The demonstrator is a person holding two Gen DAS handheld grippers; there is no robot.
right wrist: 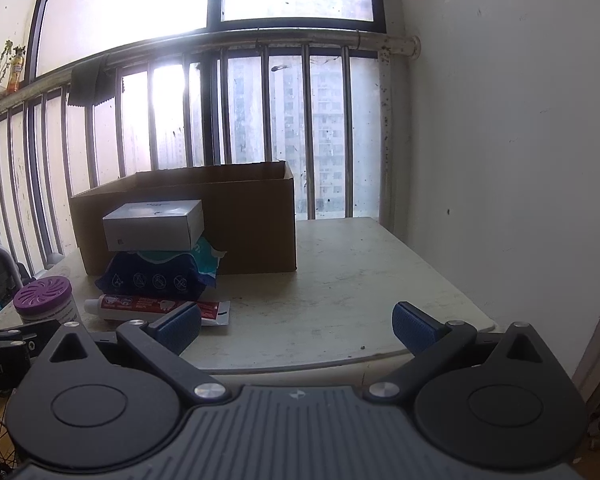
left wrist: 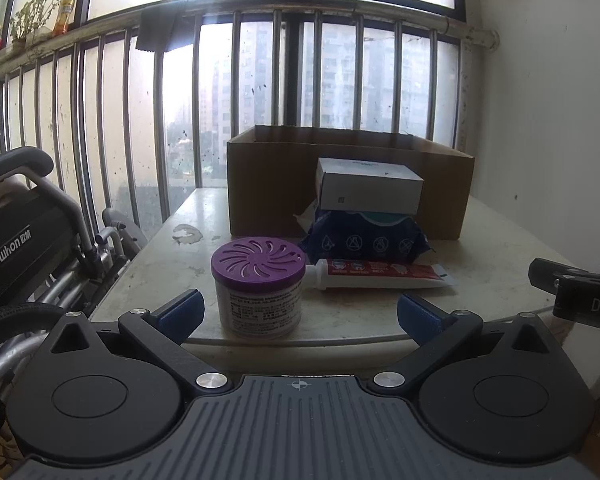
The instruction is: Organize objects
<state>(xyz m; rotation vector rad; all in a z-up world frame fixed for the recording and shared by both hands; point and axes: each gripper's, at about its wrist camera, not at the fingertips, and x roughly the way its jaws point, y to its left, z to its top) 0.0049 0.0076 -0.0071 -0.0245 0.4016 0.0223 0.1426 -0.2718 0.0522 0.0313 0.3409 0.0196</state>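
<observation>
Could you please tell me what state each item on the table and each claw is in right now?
Cardboard box: open-topped, upright at the table's far side.
White box: closed, resting on the blue packet.
Blue packet: crumpled, lying in front of the cardboard box.
Toothpaste tube: capped, lying flat.
Purple-lidded jar: upright, lid on.
Left claw: open, holding nothing.
Right claw: open, holding nothing.

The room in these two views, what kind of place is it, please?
Probably an enclosed balcony in a high-rise flat. A barred railing runs below large windows, tower blocks stand outside, and a worn table holds household items beside a cardboard box.
</observation>
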